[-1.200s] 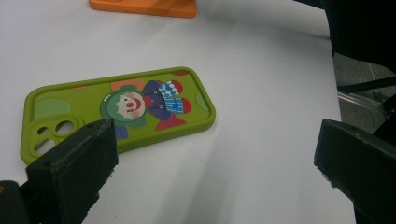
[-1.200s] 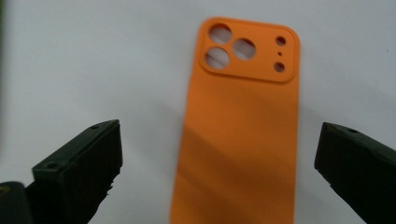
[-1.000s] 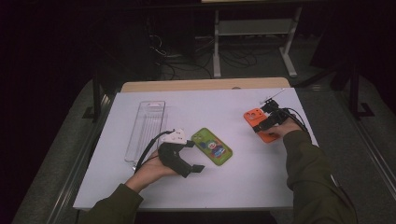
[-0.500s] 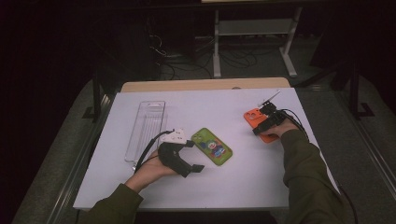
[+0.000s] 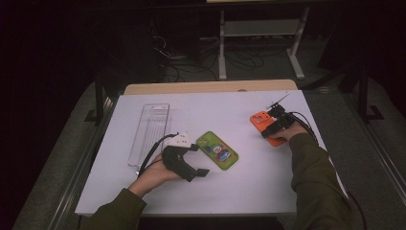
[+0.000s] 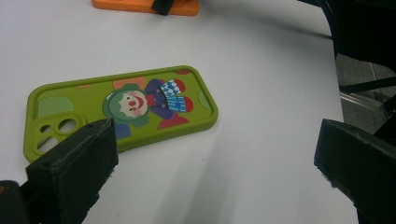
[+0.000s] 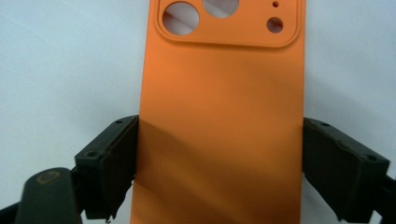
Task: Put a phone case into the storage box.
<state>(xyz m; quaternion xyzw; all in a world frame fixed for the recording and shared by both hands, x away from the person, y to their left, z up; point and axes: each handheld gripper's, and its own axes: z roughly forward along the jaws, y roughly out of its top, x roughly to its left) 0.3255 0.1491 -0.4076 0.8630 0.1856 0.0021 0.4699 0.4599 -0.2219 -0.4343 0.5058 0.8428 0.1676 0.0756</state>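
Orange fills the space between your right gripper's (image 7: 219,163) jaws: they have just been closing on the orange case (image 7: 222,107), one pad at each long edge, and both already look to be against the rim or a hair off it; I cannot tell for certain that they press yet. The case lies flat, back up, on the white table (image 5: 268,187) at its right side, with the camera cut-out at the far end from you. Finish the close slowly and evenly, so both pads meet the edges at once and the case does not skate sideways on the smooth top. Keep the jaws low, on the side walls, not riding over the back. A soft case of this kind will likely bow if you squeeze hard, so stop as soon as it feels firm, then lift straight up. Your left gripper (image 5: 189,167) rests on the table with its jaws wide apart and nothing between them, just beside the green case (image 6: 121,109) with the clown print; leave it there, clear of that case. Farther left lies a clear tray (image 5: 151,129), well apart from the orange case.
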